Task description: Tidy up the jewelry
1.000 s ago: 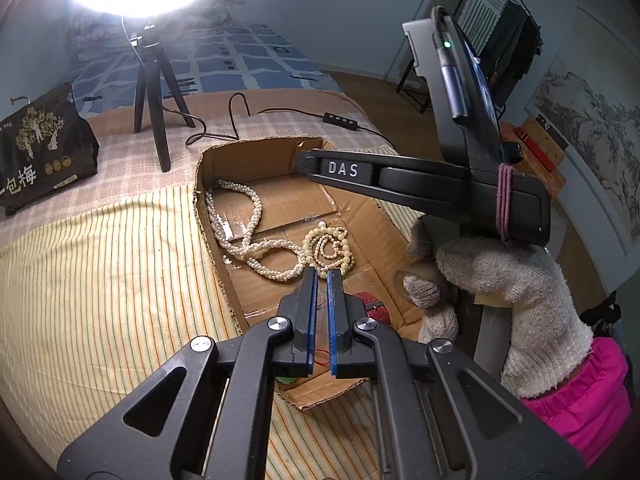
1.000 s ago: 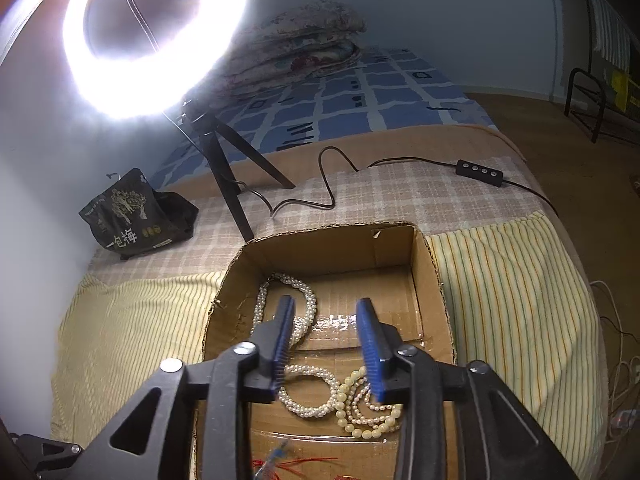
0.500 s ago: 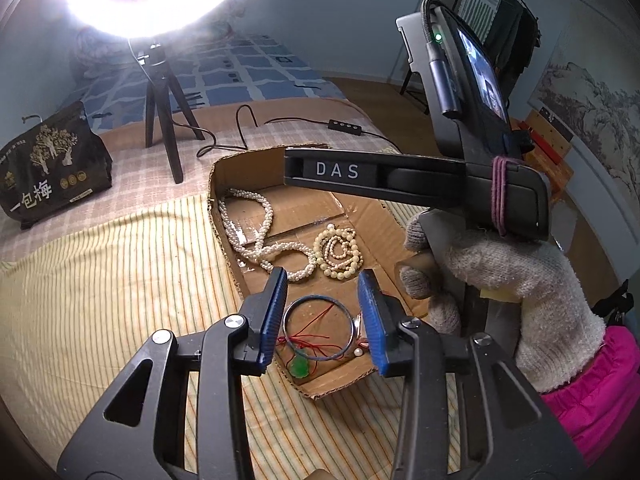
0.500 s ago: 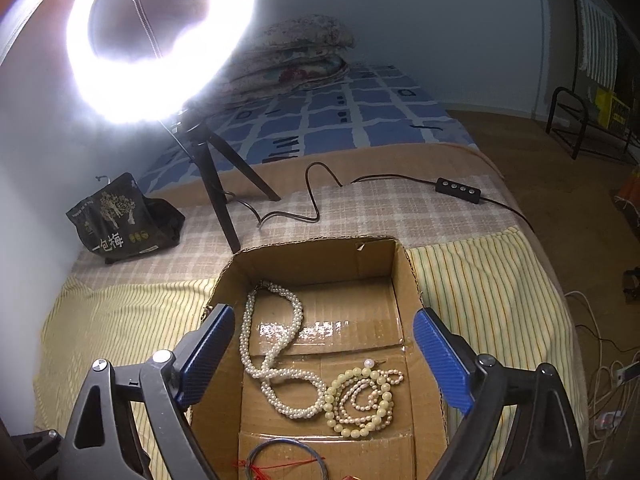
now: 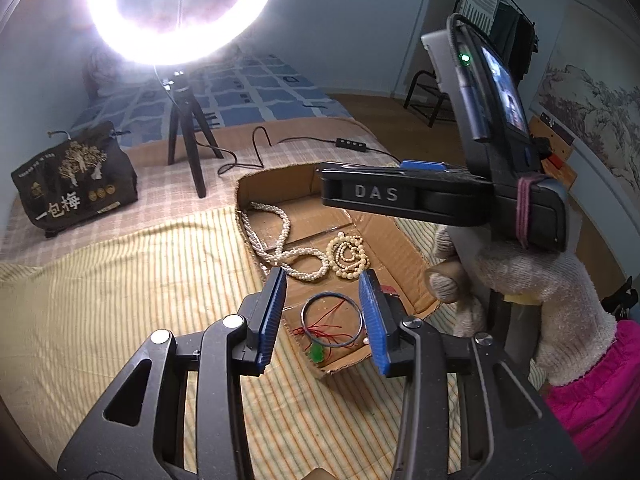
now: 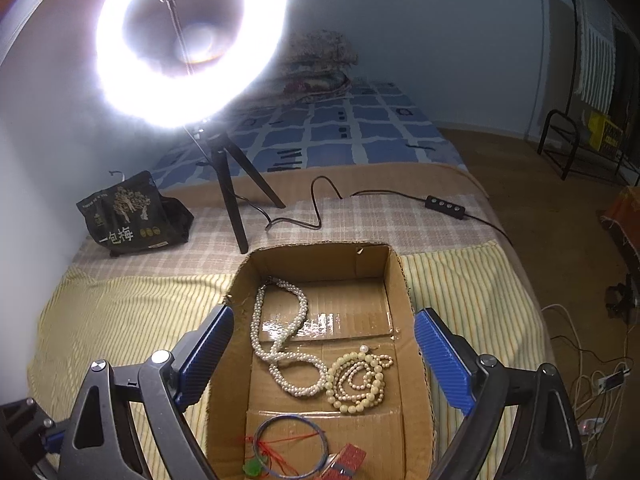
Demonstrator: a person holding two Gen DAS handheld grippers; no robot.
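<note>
Jaws of the left hand-held gripper point(image 5: 324, 318) stand apart now and hold nothing, where a second ago they were shut; the bangle point(image 5: 332, 322) with red thread lies below them in the cardboard box point(image 6: 394, 276). Beside it, the right hand-held gripper point(image 6: 324, 360) has also opened wide and is empty, above the white pearl necklace point(image 6: 280, 344) and the cream bead strand point(image 6: 360, 378). All the jewelry rests in the box on the bed point(image 6: 120, 304), so this placing seems done.
</note>
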